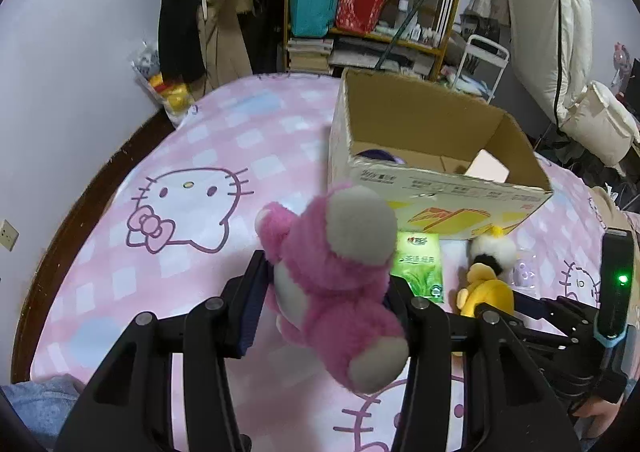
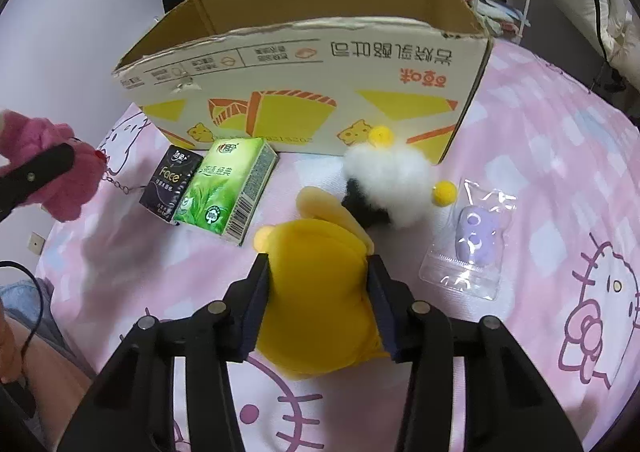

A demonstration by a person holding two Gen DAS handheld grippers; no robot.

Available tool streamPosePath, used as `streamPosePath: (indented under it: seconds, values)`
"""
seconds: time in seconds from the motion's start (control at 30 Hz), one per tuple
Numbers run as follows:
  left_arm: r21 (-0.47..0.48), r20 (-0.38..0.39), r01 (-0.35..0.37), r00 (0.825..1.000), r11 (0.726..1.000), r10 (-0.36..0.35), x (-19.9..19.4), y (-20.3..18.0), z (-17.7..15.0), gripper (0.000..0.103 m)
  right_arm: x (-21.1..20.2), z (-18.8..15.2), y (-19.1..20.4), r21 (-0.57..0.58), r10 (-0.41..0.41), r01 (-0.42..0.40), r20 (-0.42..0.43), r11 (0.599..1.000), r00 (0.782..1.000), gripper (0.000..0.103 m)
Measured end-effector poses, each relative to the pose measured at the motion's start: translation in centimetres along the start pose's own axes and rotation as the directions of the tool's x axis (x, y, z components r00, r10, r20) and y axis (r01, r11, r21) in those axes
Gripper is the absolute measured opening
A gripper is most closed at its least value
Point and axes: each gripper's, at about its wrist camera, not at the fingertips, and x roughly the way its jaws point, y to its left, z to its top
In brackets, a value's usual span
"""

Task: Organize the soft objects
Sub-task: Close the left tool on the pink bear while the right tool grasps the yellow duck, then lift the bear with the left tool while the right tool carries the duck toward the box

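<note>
The left tongs (image 1: 326,292) pinch the pink plush bear (image 1: 336,284), held above the bed (image 1: 200,252) before the cardboard box (image 1: 440,188); the right tongs (image 2: 320,292) clamp the yellow plush toy (image 2: 316,300) lying on the bed beside the green tissue pack (image 2: 224,192); a bagged purple toy (image 2: 476,240) lies near.

- Even, soft indoor light with a cool cast; shadows are faint.
- Strong fisheye bending and dark vignette at the edges.
- Slight glare on the plastic bag (image 2: 468,236).
- The pink toy (image 2: 52,168) is blurred at the frame edge.
</note>
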Motion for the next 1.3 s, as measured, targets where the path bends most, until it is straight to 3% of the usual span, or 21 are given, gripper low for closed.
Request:
streamPosePath:
  seconds: [0.1, 0.17, 0.5, 0.67, 0.8, 1.0, 1.17, 1.3]
  values:
    - [0.007, 0.024, -0.034, 0.999, 0.999, 0.034, -1.1, -0.4, -0.4, 0.047, -0.9, 0.0, 0.6, -0.044, -0.051, 0.053, 0.051, 0.998, 0.997, 0.049]
    - [0.02, 0.044, -0.056, 0.998, 0.998, 0.055, -1.7, -0.8, -0.7, 0.047, -1.1, -0.2, 1.1, -0.062, -0.084, 0.089, 0.078, 0.994, 0.993, 0.043]
    - [0.007, 0.146, -0.048, 0.988, 0.999, 0.046, -4.0, -1.0, -1.0, 0.047, -2.3, 0.3, -0.9, 0.016, -0.047, 0.045, 0.113, 0.999, 0.993, 0.031]
    - [0.03, 0.198, -0.045, 0.98, 0.999, 0.038, -5.2, -1.7, -1.3, 0.048, -4.2, 0.3, -1.2, 0.027, -0.066, 0.062, 0.201, 0.998, 0.977, 0.031]
    - [0.039, 0.252, -0.039, 0.967, 0.998, 0.028, -6.3, -2.2, -1.4, 0.048, -6.0, 0.3, -1.1, 0.023, -0.106, 0.104, 0.316, 0.994, 0.943, 0.031]
    - [0.052, 0.308, -0.039, 0.951, 0.998, 0.021, -7.4, -2.6, -1.7, 0.048, -8.8, 0.3, -1.4, 0.032, -0.097, 0.092, 0.458, 0.995, 0.884, 0.031]
    - [0.052, 0.337, -0.038, 0.941, 0.998, 0.018, -7.9, -2.7, -1.6, 0.048, -10.7, 0.4, -1.2, 0.018, -0.082, 0.086, 0.541, 0.996, 0.837, 0.031]
    - [0.063, 0.362, -0.047, 0.932, 0.997, 0.021, -8.3, -3.1, -1.4, 0.048, -11.6, 0.6, -1.2, 0.019, -0.072, 0.075, 0.572, 0.997, 0.817, 0.031]
